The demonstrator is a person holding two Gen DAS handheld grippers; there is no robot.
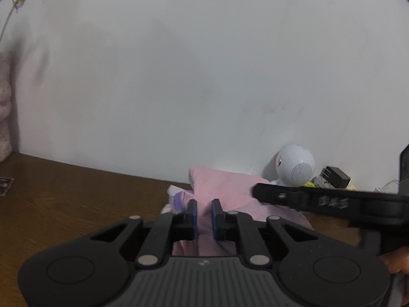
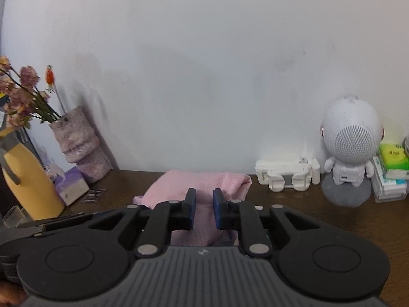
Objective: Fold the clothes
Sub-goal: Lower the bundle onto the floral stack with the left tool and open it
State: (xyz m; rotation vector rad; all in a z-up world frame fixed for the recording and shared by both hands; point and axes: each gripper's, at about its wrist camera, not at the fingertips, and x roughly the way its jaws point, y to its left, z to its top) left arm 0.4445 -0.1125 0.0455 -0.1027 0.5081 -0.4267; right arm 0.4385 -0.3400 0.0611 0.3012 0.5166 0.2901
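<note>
I see the pink garment (image 2: 202,184) lying bunched on the brown counter (image 2: 306,212), centre of the frame, near the white wall. My right gripper (image 2: 204,208) hangs over its near edge with the jaws a narrow gap apart; pink cloth shows through the gap, but I cannot tell whether the pads grip it. In the left wrist view my left gripper (image 1: 204,217) stands the same way above the cloth, jaws slightly parted, grip unclear. A white astronaut speaker (image 2: 350,151) stands at the right.
</note>
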